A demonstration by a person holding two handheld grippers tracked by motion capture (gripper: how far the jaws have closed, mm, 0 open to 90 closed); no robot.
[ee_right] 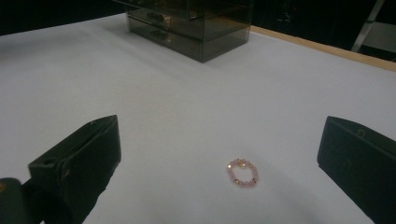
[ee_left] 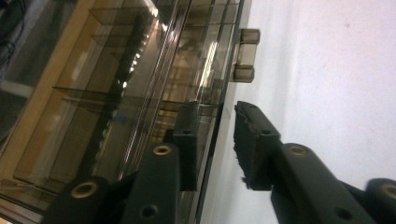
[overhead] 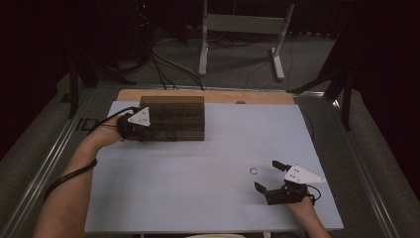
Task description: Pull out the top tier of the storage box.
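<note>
The left gripper is stretched far forward on an extended forearm, jaws narrowed to a small gap; the right gripper sits low near the person, jaws spread wide

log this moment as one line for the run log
left gripper: at drawer box, jaws astride its front edge | right gripper: open, short of bead ring | ring: flat on table

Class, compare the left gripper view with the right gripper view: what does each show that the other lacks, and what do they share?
Left gripper view: the left gripper at the front of the drawer box, a drawer handle, inner compartments. Right gripper view: a pink bead ring lying ahead of the right gripper, jaws wide open. Shared: the drawer box and the white tabletop.
</note>
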